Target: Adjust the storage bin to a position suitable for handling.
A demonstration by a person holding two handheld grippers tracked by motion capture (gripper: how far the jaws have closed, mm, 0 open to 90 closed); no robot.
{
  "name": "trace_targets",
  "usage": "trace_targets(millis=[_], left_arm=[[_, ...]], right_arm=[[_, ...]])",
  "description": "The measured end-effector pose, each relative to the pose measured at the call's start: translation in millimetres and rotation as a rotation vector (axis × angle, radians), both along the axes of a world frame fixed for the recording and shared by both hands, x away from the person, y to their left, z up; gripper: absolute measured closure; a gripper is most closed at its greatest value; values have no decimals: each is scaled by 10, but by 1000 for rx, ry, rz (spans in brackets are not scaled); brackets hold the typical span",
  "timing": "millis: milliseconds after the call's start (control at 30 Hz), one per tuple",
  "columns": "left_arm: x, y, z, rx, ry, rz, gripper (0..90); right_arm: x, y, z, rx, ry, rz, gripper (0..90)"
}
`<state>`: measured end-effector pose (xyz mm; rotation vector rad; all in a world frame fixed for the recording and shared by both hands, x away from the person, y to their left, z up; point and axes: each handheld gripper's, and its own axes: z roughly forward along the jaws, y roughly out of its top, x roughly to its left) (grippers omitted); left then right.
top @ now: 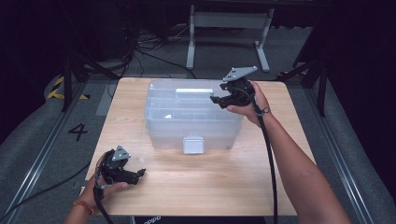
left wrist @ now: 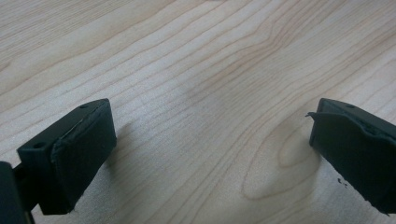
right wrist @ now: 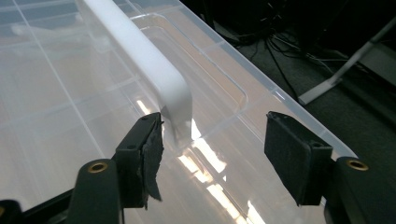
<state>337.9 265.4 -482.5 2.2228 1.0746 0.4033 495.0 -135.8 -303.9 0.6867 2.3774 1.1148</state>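
Two tongs at work over a pale wooden worktop (top: 196,186). Right tongs (top: 220,99) at upper right of centre in the high view, over the far right corner of a clear plastic box (top: 194,119), jaws apart, nothing clamped. Seen along them, white lid handle (right wrist: 144,60) running up to the upper left, its end just beside the left jaw. Left tongs (top: 138,173) at lower left, low over bare wood well apart from the box, jaws wide apart and empty. Grey latch (top: 193,144) on the box's near wall, centre of frame.
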Motion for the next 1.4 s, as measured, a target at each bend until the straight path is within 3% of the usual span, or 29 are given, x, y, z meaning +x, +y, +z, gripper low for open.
trace_targets(millis=[267, 333, 467, 667, 800, 833, 900, 967, 1033, 1167, 1233, 1267, 1300, 1400], left_arm=[[0, 2, 3, 1, 4, -2, 9], [0, 0, 0, -1, 1, 0, 9], [0, 2, 4, 1, 4, -2, 12], [-5, 6, 10, -9, -13, -27, 63], [18, 44, 19, -35, -29, -31, 208], [26, 56, 15, -61, -24, -11, 239], [49, 78, 28, -51, -32, -19, 279], [59, 84, 31, -71, -29, 3, 297], [57, 84, 56, -82, -26, -4, 383], [64, 16, 157, -45, -65, -18, 449], [107, -49, 368, -65, -128, -50, 587], [107, -49, 368, -65, -128, -50, 595], [141, -99, 522, -78, -172, -63, 620], [165, -146, 650, -97, -203, -74, 662]], right_arm=[[30, 112, -7, -13, -1, 14, 473], [31, 157, -25, -29, 11, 28, 585], [33, 177, -16, -26, 25, 63, 718], [48, 223, 29, -47, 41, 72, 754], [74, 230, 67, -44, 55, 56, 752], [79, 231, 80, -43, 59, 53, 751], [86, 231, 92, -43, 58, 50, 750], [105, 236, 116, -45, 65, 46, 749], [118, 242, 133, -46, 70, 44, 748], [134, 254, 167, -61, 74, 40, 743], [141, 269, 190, -86, 69, 44, 739], [141, 269, 190, -86, 69, 44, 739], [152, 276, 208, -91, 75, 41, 738], [164, 281, 227, -95, 78, 37, 736]])
